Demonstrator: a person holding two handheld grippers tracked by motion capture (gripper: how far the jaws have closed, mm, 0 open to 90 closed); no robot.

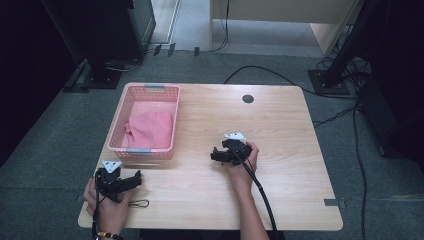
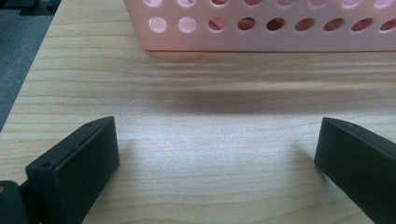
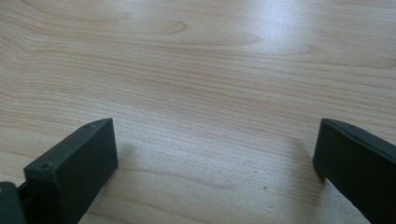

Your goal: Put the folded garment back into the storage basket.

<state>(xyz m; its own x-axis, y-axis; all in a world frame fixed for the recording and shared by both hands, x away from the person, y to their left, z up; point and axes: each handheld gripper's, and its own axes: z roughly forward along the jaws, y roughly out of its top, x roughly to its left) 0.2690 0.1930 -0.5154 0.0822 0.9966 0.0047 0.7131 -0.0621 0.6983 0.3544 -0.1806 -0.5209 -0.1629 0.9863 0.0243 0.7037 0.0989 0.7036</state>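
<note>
Resting on table [image 1: 280,125]: one pink basket [image 1: 134,102], one pink cloth [image 1: 150,129] inside; left gripper [image 2: 217,154], right gripper [image 3: 215,154] both wide, empty.

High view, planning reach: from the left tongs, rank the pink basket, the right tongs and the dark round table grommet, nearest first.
From the left tongs:
1. Pink basket, just ahead, table's left side.
2. Right tongs, mid-table, to the right.
3. Dark round grommet, by the far edge.

Both grippers' jaws wide apart, empty.
</note>
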